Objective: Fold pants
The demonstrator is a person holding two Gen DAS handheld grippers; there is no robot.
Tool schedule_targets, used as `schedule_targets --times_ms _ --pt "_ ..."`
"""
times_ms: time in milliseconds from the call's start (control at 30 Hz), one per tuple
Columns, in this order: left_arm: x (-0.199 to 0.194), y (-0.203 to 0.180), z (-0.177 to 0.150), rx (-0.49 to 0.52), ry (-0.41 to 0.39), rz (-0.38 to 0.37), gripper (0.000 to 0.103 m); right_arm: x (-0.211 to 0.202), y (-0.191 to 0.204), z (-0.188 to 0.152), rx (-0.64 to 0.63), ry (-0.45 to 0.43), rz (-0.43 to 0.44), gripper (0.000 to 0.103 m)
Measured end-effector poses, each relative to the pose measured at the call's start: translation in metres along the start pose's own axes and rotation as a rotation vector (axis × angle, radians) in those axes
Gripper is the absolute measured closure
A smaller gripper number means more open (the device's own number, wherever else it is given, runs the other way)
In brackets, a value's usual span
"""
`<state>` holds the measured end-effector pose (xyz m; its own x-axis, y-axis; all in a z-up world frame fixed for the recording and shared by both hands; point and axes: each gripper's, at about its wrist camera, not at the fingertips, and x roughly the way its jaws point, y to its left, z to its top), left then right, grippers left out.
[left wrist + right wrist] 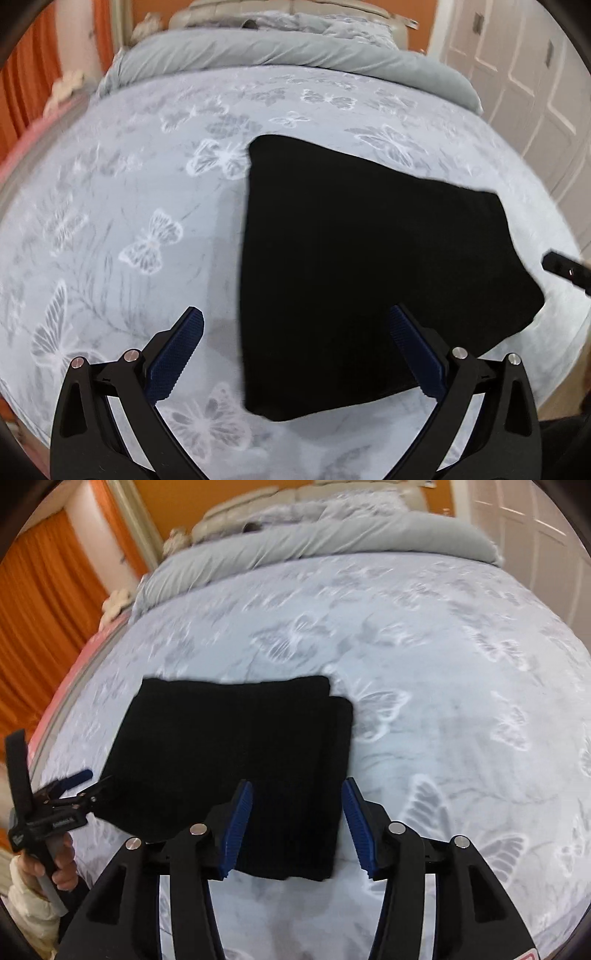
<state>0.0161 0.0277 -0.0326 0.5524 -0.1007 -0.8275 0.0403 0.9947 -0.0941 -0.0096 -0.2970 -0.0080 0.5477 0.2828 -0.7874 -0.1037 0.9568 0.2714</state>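
Note:
The black pants (354,266) lie folded into a compact block on the butterfly-print bedspread (129,192). They also show in the right wrist view (236,746), with stacked layers visible at their right edge. My left gripper (295,317) is open and empty, hovering over the near left edge of the pants. My right gripper (297,786) is open and empty, above the near right corner of the pants. The left gripper also appears at the left of the right wrist view (88,781), and the tip of the right gripper shows at the right of the left wrist view (565,269).
A grey rolled duvet (314,542) and pillows lie at the head of the bed. Orange curtains (44,602) hang on the left and a white panelled door (532,96) stands on the right. The pale bedspread (443,701) extends around the pants.

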Motion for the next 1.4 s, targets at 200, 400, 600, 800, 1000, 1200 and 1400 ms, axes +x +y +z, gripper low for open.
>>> schedule_targets --times_ms 200,400,600,800,1000,1200,1400 --pt "0.009 0.028 -0.002 -0.081 0.051 0.001 0.005 0.019 -0.002 -0.01 0.022 0.096 0.091 0.053" --pt "0.009 0.024 -0.006 -0.068 0.064 -0.021 0.005 0.049 0.021 -0.024 -0.048 0.164 0.072 0.084" --pt "0.005 0.014 -0.005 -0.052 0.046 -0.053 0.005 0.025 0.023 -0.017 -0.104 0.099 0.007 0.08" --pt "0.024 -0.001 -0.012 -0.022 0.097 -0.05 0.005 0.017 0.008 -0.014 -0.037 0.068 -0.018 0.016" --pt "0.045 0.005 -0.012 -0.109 0.177 -0.158 0.005 0.027 -0.022 -0.015 0.135 0.132 0.027 0.012" --pt "0.055 0.008 -0.007 -0.161 0.181 -0.208 0.005 0.063 -0.017 -0.03 0.207 0.235 0.155 0.023" --pt "0.034 0.018 0.005 -0.197 0.149 -0.321 0.066 0.037 0.01 -0.015 0.149 0.126 0.239 0.068"
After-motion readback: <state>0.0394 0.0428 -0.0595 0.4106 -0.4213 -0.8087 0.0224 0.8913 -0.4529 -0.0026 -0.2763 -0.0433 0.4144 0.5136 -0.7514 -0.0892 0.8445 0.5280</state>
